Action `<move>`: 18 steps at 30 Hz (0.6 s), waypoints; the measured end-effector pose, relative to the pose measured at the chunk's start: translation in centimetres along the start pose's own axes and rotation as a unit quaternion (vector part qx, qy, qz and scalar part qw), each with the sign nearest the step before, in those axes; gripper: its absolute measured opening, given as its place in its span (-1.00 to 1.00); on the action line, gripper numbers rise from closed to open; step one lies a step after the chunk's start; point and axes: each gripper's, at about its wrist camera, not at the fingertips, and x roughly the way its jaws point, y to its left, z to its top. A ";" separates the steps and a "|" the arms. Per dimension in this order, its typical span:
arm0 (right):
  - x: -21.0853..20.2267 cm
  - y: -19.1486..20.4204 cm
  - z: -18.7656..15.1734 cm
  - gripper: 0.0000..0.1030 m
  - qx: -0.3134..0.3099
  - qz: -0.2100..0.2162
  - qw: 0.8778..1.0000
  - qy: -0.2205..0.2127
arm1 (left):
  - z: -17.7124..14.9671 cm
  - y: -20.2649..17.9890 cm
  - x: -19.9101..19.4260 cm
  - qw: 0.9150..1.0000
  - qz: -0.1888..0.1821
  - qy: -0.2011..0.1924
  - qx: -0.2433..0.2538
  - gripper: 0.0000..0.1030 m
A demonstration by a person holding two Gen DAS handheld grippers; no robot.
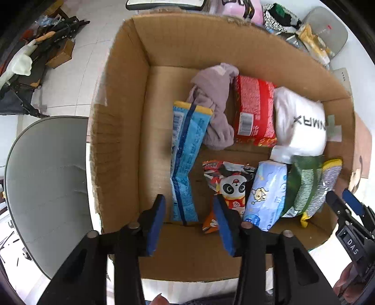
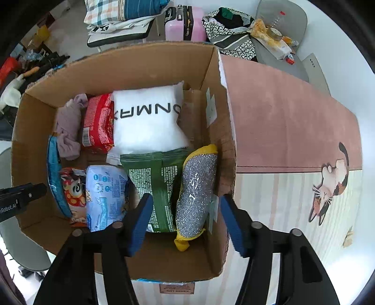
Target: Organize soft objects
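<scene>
An open cardboard box holds several soft things: a white pillow, a red packet, a mauve cloth, a long blue packet, a panda snack bag, a light blue tissue pack, a green bag and a silver scrub pad. My left gripper is open and empty above the box's near wall. My right gripper is open and empty above the scrub pad and green bag.
The box stands on a pink and striped mat with a cat print. A grey chair is left of the box. A pink suitcase, folded laundry and a second cluttered chair stand beyond it.
</scene>
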 end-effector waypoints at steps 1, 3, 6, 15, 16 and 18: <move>-0.2 -0.1 0.0 0.31 0.004 0.004 1.000 -0.002 | -0.1 0.1 -0.5 1.000 -0.003 -0.008 -0.002 0.12; -0.8 0.1 -0.2 0.39 0.006 0.007 1.000 -0.008 | -0.6 0.2 -1.3 1.000 -0.002 -0.024 -0.002 0.42; -1.4 0.4 -0.7 0.72 0.006 0.020 1.000 -0.010 | -1.6 0.2 -2.3 0.999 0.003 -0.042 -0.001 0.67; -1.6 1.5 -3.1 1.00 -0.007 0.043 0.999 -0.011 | -4.5 0.8 -3.4 0.994 0.024 -0.104 -0.019 0.95; -1.5 1.5 -3.4 1.00 -0.007 0.042 0.999 -0.011 | -4.7 0.7 -3.5 0.994 0.023 -0.108 -0.019 0.96; -1.4 1.4 -3.7 1.00 -0.003 0.045 0.999 -0.012 | -5.0 0.2 -3.8 0.992 0.031 -0.118 -0.016 0.96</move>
